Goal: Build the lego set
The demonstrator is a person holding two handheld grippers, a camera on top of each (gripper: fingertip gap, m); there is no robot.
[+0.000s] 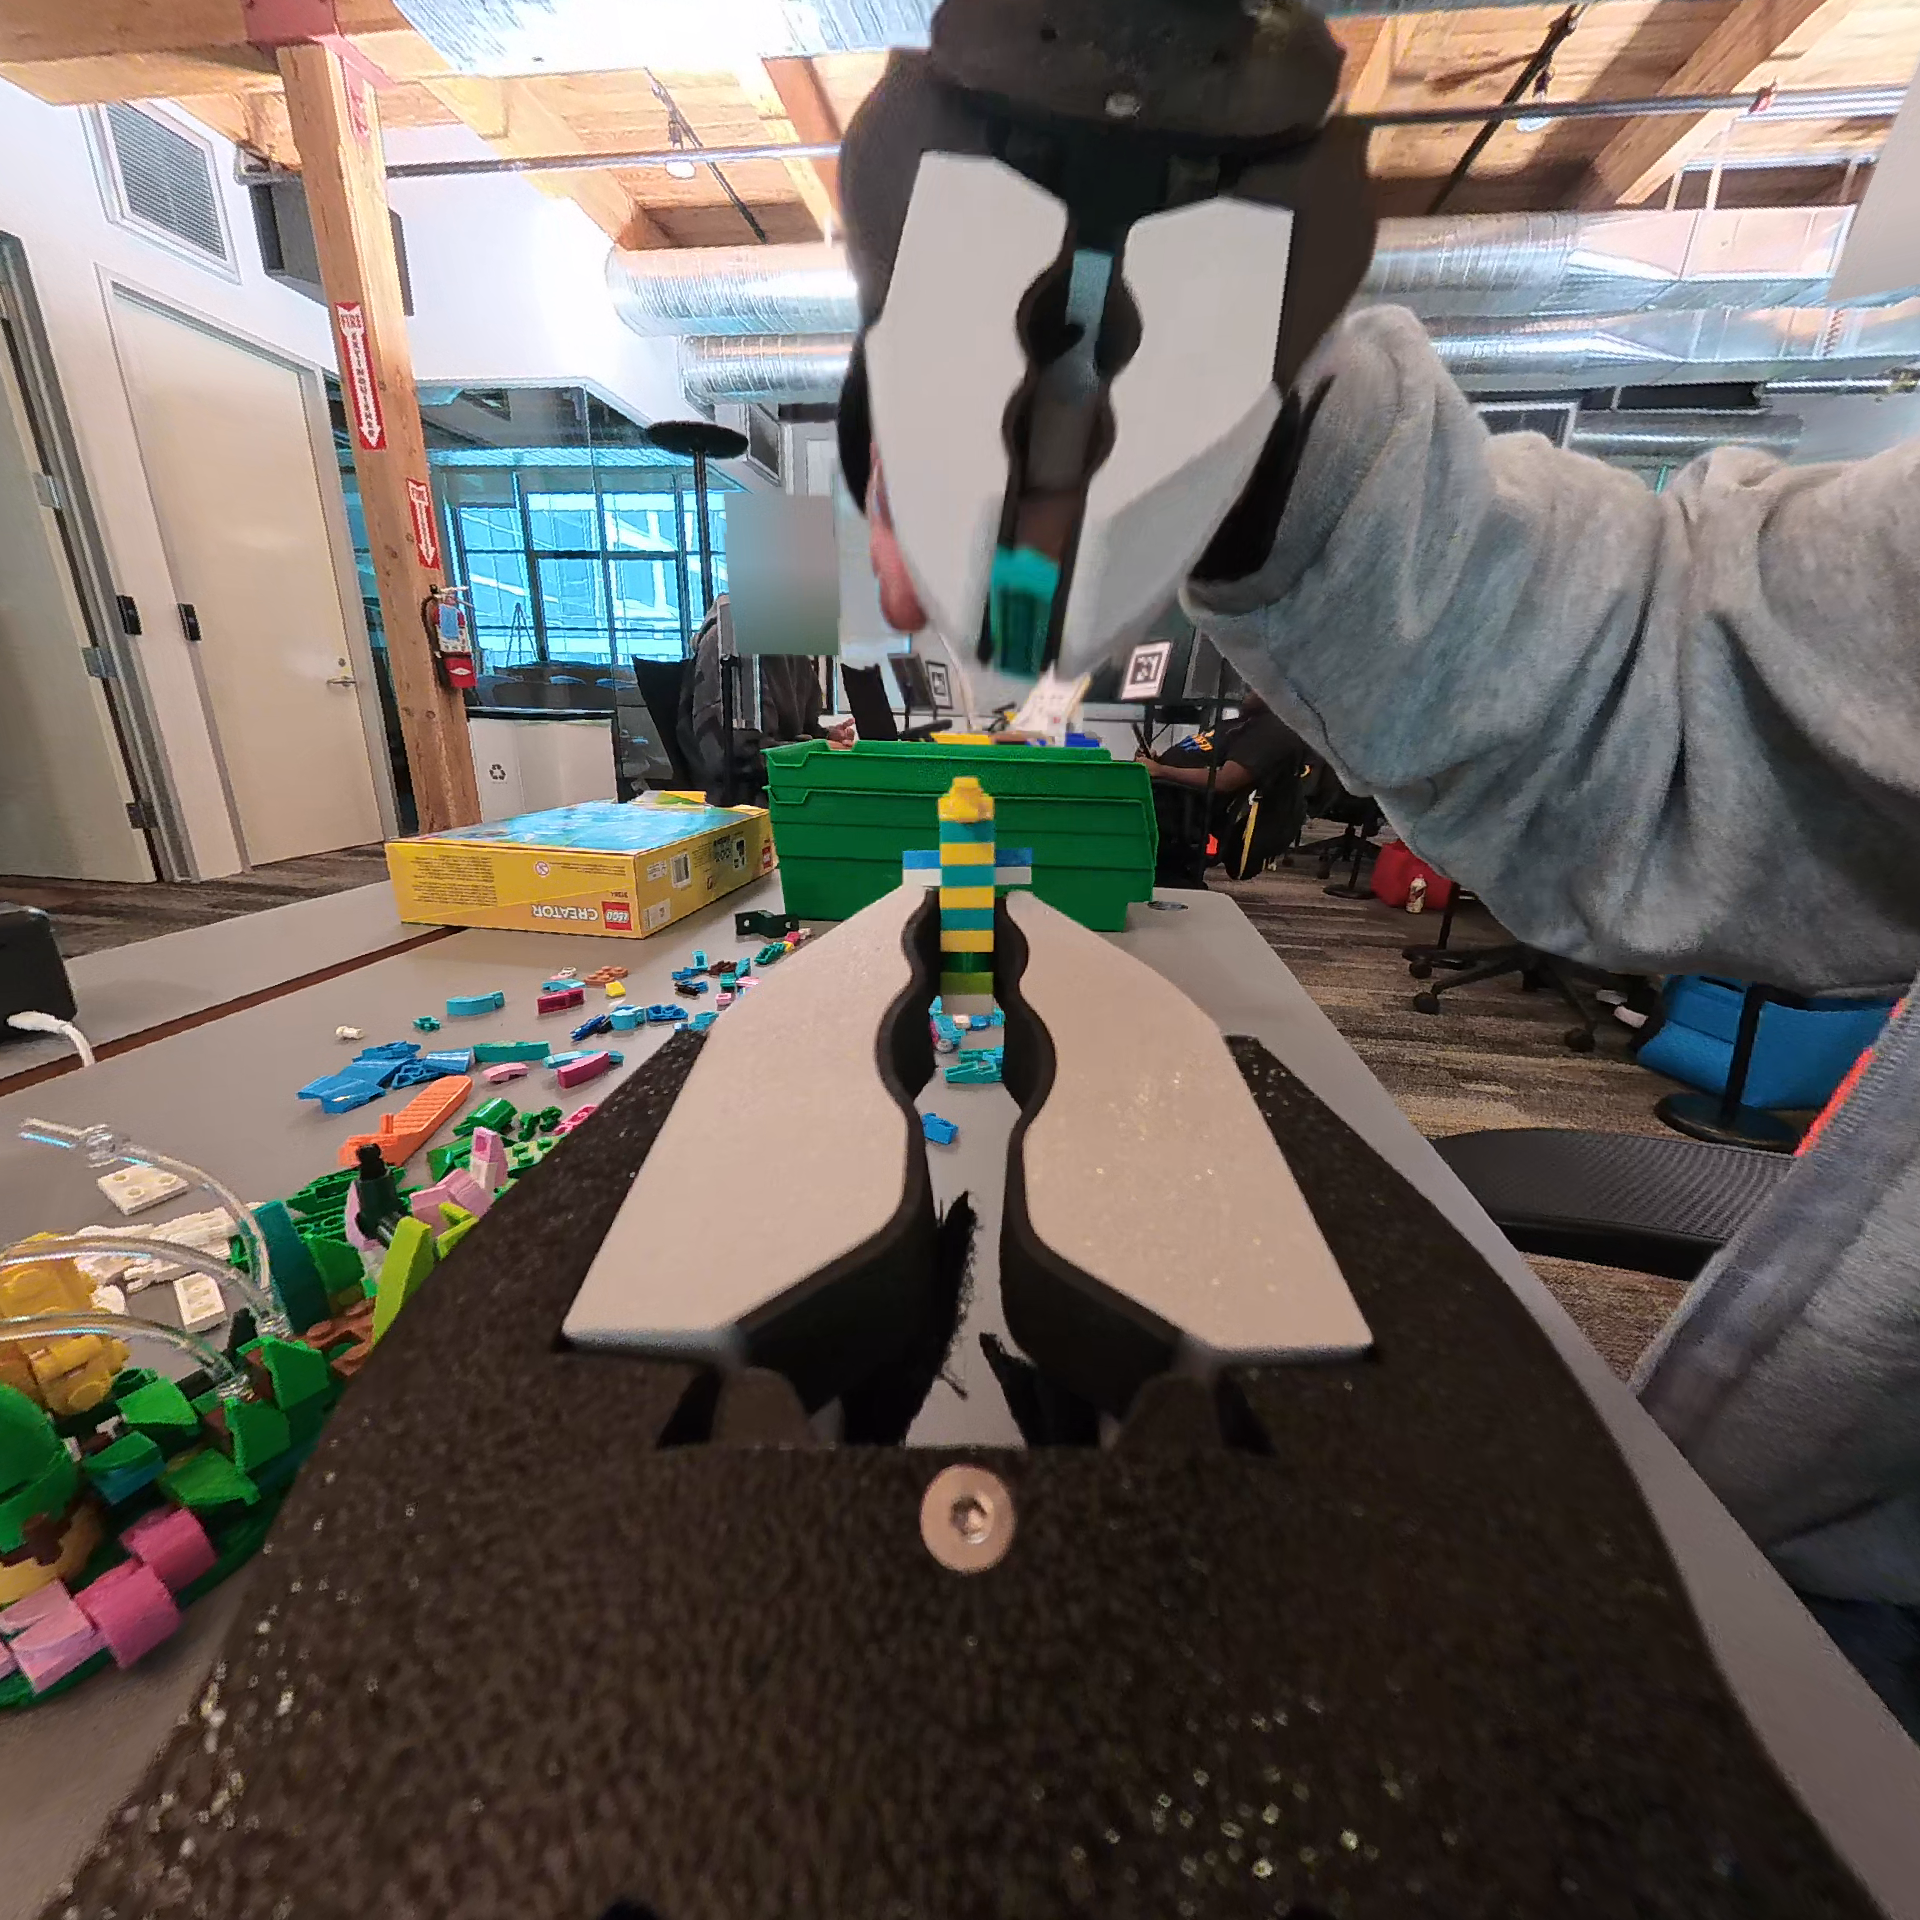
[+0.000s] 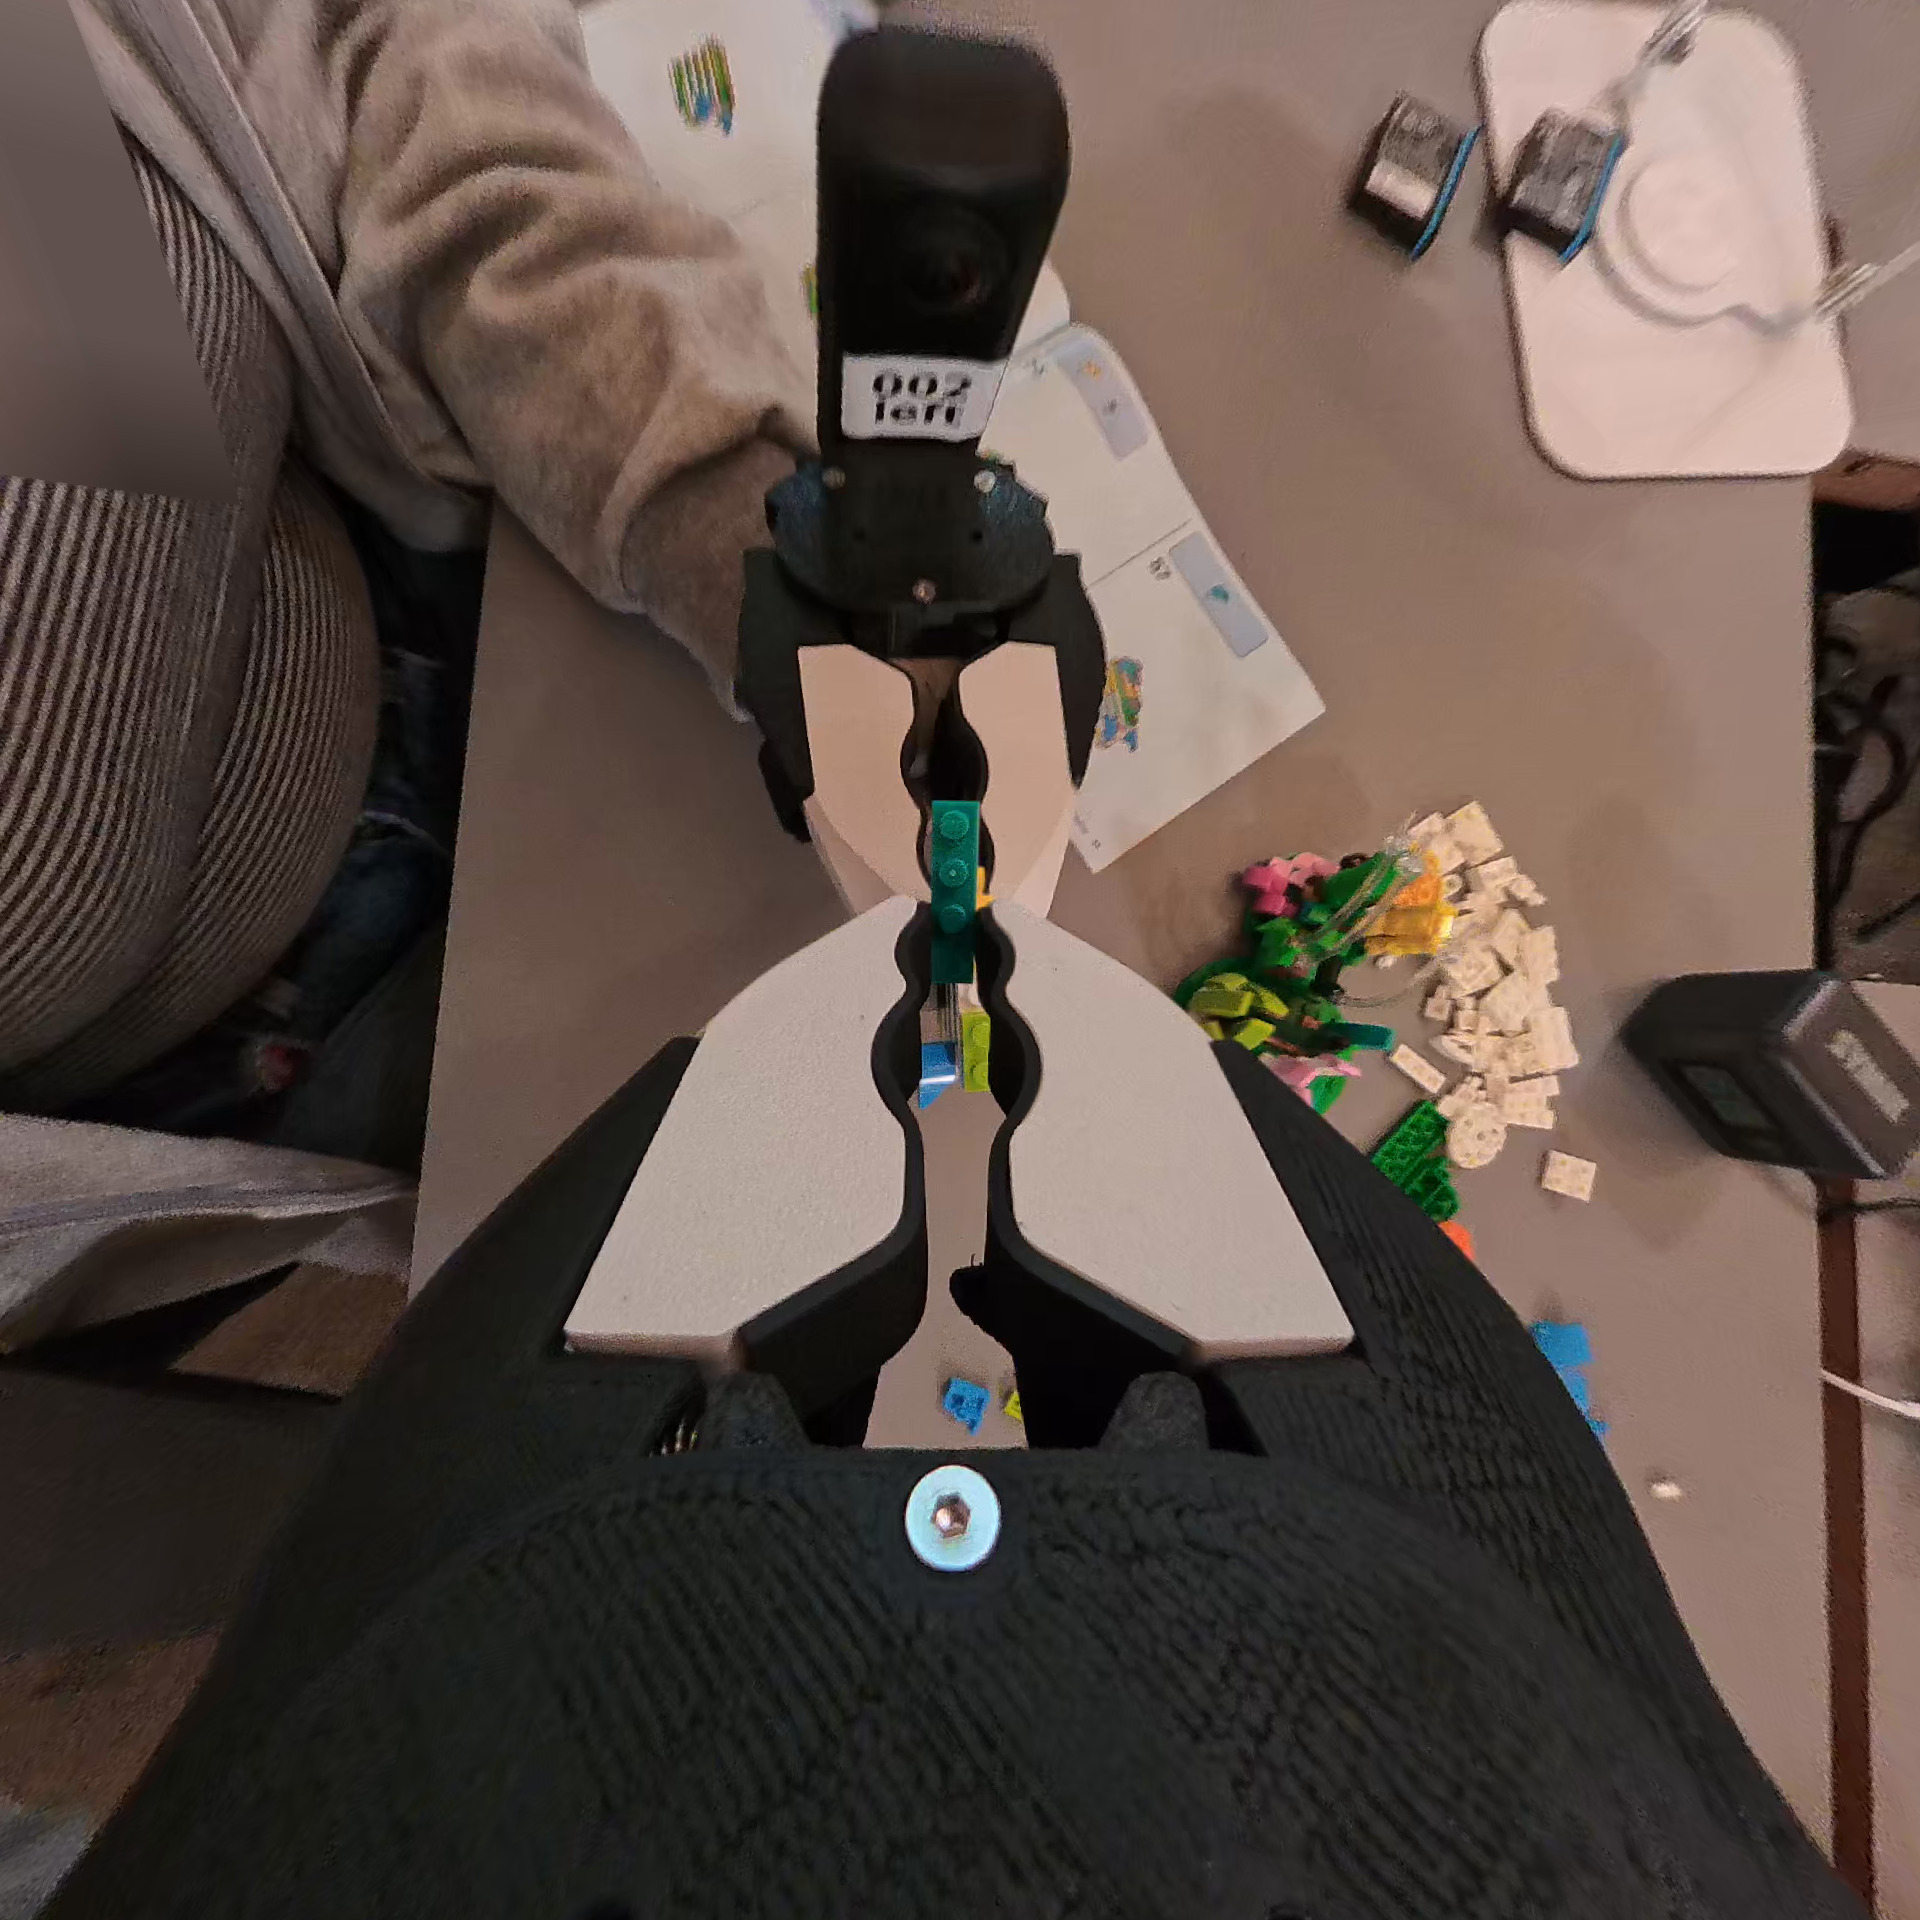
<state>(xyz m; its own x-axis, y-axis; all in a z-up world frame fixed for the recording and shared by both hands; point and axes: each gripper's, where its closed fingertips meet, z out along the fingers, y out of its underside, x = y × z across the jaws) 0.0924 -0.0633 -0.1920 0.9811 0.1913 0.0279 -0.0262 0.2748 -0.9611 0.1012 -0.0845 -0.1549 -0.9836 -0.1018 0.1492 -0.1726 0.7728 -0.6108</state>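
Loose bricks (image 1: 582,1039) and a built green model (image 1: 156,1403) are crowding the table (image 1: 208,1101) left of the left gripper (image 1: 966,935). Green bins (image 1: 935,831) are blocking ahead; the right gripper (image 1: 1023,634) is hanging overhead.

Grey table (image 1: 1278,966): loose bricks (image 1: 582,1029), yellow box (image 1: 582,868).

Open-plan office: office chairs (image 1: 1507,966), exposed ducts (image 1: 1558,260), glass partitions (image 1: 582,561).

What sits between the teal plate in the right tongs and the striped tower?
Nothing visible. The right tongs hold the teal plate in open air above the striped tower, which the left tongs grip below its top.
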